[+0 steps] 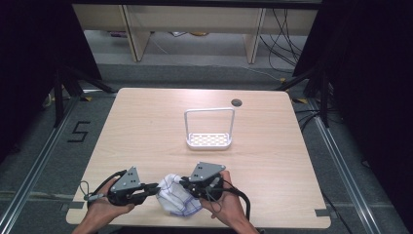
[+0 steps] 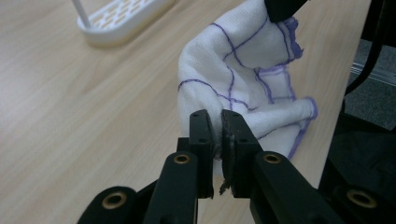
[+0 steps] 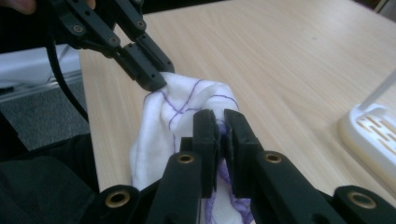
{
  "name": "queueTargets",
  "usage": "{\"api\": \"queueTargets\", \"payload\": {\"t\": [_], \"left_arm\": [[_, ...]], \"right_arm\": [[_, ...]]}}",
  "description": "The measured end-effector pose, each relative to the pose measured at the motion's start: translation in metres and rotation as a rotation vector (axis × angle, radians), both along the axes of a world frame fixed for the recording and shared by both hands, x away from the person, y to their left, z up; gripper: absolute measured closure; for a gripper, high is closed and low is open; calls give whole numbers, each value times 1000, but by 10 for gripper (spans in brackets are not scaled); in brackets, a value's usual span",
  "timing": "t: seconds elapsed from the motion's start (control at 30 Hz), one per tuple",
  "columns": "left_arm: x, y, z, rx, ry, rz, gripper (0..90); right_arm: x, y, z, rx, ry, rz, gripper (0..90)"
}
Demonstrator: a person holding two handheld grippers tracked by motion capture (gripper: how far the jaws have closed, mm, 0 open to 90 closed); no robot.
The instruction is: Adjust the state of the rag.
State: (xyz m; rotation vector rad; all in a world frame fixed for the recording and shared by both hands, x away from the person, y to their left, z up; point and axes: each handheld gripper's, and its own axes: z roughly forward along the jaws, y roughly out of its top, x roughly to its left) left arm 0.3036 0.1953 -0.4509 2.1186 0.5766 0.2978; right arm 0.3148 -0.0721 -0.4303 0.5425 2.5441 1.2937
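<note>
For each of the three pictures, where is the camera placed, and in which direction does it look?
High view: above the person's side of the table, looking forward and down; forearms, hands, left gripper, right gripper.
Left gripper view: on the left gripper, looking along its jaws at the cloth.
Right gripper view: on the right gripper, facing the left gripper.
Shared: cloth and white rack.

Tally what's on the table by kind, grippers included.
Cloth, white with purple lines: 1
White rack: 1
Grippers, both pinching the cloth: 2, left gripper, right gripper
Total: 4
</note>
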Motion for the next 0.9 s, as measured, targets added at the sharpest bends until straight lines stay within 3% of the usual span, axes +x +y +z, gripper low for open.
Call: {"api": "queueTargets", "payload": {"t": [0.1, 0.2, 0.33, 0.37, 0.4, 0.43, 0.5, 0.53, 0.57, 0.63, 0.7, 0.73, 0.77, 0.8, 0.87, 0.9], "left_arm": [[3, -9, 15, 9, -20, -29, 829], [13, -21, 22, -2, -30, -40, 830], [38, -41, 16, 10, -19, -48, 830], [46, -48, 11, 23, -9, -44, 830], [52, -53, 7, 44, 0, -49, 830], [64, -64, -4, 94, 4, -62, 830], [78, -74, -16, 149, 4, -55, 829], [85, -78, -24, 174, 24, -52, 827], [92, -80, -31, 184, 34, -46, 827], [101, -84, -43, 196, 52, -31, 808], [103, -83, -47, 186, 55, -22, 791], [103, -80, -46, 183, 48, -14, 721], [101, -77, -45, 175, 49, 0, 616], [99, -72, -42, 167, 55, 8, 616], [92, -63, -36, 148, 62, 29, 512], [85, -60, -34, 122, 82, 30, 501]], "right_arm": [[-11, -18, 16, 23, -20, -20, 843], [-13, -27, 22, 28, -26, -40, 843], [-5, -43, 23, -6, -2, -80, 842], [7, -49, 14, -44, -5, -126, 842], [7, -49, 14, -44, -5, -126, 842], [26, -55, -2, -83, 35, -154, 841], [31, -56, -9, -102, 56, -174, 841], [45, -58, -25, -127, 91, -193, 836], [45, -58, -25, -127, 91, -193, 836], [62, -57, -43, -182, 113, -216, 805], [65, -57, -44, -188, 119, -220, 788], [68, -57, -47, -176, 109, -247, 722], [69, -61, -44, -191, 94, -268, 597], [69, -61, -44, -191, 94, -268, 597], [64, -65, -38, -176, 108, -283, 544], [58, -67, -35, -172, 97, -290, 531]]}}
